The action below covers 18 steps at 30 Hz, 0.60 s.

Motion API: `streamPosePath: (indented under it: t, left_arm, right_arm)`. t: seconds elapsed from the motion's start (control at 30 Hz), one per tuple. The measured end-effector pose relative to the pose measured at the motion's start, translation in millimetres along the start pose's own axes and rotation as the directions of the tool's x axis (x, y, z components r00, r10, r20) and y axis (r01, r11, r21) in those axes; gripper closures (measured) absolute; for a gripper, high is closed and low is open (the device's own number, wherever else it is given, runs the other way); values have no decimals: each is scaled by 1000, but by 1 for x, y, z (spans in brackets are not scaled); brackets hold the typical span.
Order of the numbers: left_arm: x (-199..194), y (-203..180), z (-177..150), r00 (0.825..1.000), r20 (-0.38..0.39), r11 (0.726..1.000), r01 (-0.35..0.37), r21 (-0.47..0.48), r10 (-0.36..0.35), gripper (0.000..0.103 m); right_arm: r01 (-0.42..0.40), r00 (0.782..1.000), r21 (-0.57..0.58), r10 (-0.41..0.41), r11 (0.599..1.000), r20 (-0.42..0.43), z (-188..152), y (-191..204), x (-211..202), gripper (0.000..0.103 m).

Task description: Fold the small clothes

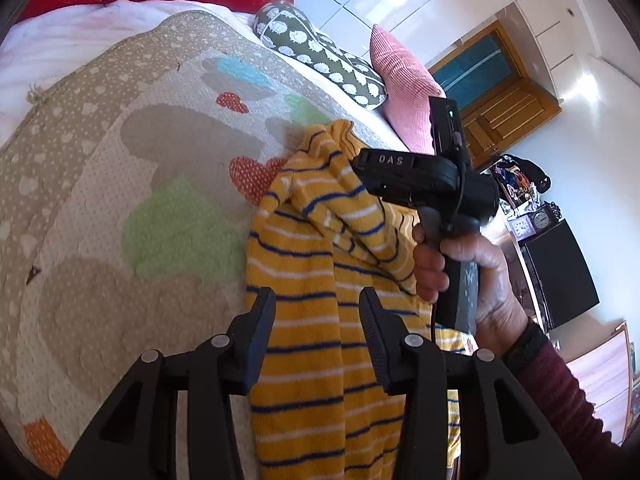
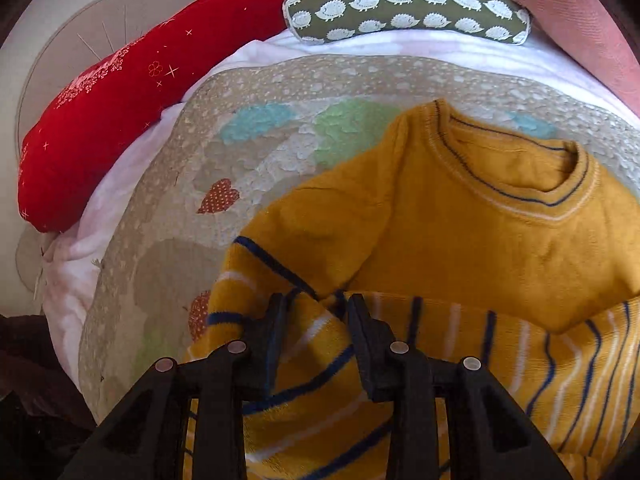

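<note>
A mustard-yellow child's sweater point(image 2: 480, 232) with blue and white stripes lies on the patterned quilt point(image 2: 248, 152), neck opening toward the pillows. My right gripper point(image 2: 316, 314) is open low over the sweater's striped sleeve point(image 2: 312, 344), and a raised fold of that sleeve sits between its fingers. In the left wrist view the sweater point(image 1: 304, 352) runs under my left gripper point(image 1: 316, 312), which is open with the striped knit lying flat between its fingers. The right gripper point(image 1: 362, 166), held by a hand point(image 1: 476, 272), sits at the bunched sleeve point(image 1: 320, 188); its fingertips are hidden there.
A red cushion point(image 2: 132, 92), a green hedgehog-print pillow point(image 2: 404, 8) and a pink pillow point(image 1: 404, 80) line the far side of the bed. A white blanket point(image 2: 112, 200) shows under the quilt. A wooden door point(image 1: 500, 92) and a dark cabinet point(image 1: 560, 272) stand beyond the bed.
</note>
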State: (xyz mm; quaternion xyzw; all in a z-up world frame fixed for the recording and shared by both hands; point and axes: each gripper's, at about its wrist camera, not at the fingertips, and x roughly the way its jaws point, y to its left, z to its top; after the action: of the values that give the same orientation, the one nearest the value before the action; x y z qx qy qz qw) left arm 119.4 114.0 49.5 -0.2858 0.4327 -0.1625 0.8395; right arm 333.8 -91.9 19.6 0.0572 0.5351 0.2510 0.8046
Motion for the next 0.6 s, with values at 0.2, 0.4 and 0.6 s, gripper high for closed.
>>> streamPosePath:
  t: [0.2, 0.4, 0.6]
  left_arm:
    - [-8, 20, 48, 983, 168, 996, -71, -50, 79, 62]
    - [-24, 57, 42, 959, 246, 988, -120, -97, 141, 59]
    - [-27, 72, 41, 945, 284, 985, -137, -101, 160, 58]
  right_arm:
    - [112, 994, -89, -112, 990, 12, 7, 34, -1, 96]
    - [205, 974, -127, -190, 970, 122, 57, 69, -14, 96]
    - [282, 958, -149, -270, 948, 98, 91, 96, 31, 92]
